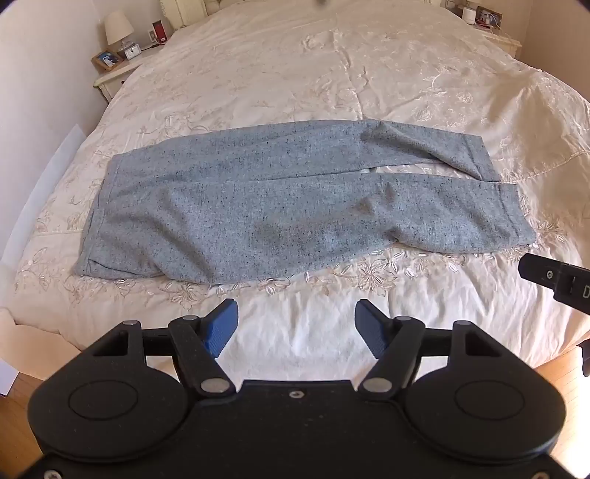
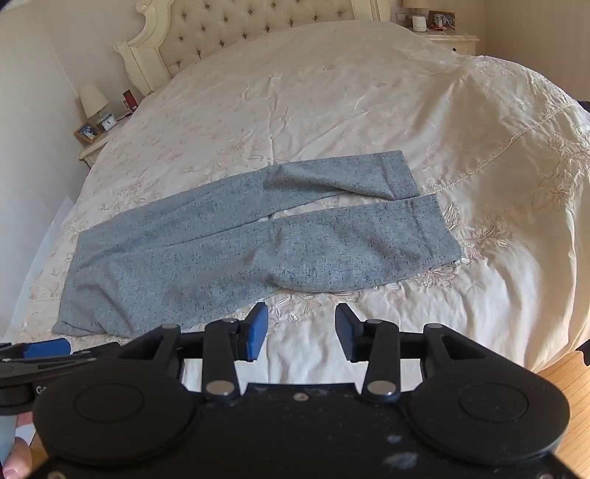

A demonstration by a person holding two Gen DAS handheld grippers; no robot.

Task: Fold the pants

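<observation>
Grey speckled pants (image 1: 280, 206) lie flat across the cream bedspread (image 1: 295, 73), waistband at the left, the two leg cuffs at the right with a narrow gap between the legs. They also show in the right wrist view (image 2: 258, 243). My left gripper (image 1: 297, 324) is open and empty, held above the near edge of the bed, short of the pants. My right gripper (image 2: 301, 331) is open and empty, near the pants' front edge, toward the cuff side. Its black body shows at the right edge of the left wrist view (image 1: 553, 276).
A nightstand (image 1: 118, 70) with a lamp, a clock and a photo frame stands at the far left. A second nightstand (image 2: 442, 33) is at the far right. A tufted headboard (image 2: 236, 29) is behind. Wooden floor (image 2: 575, 379) lies beside the bed.
</observation>
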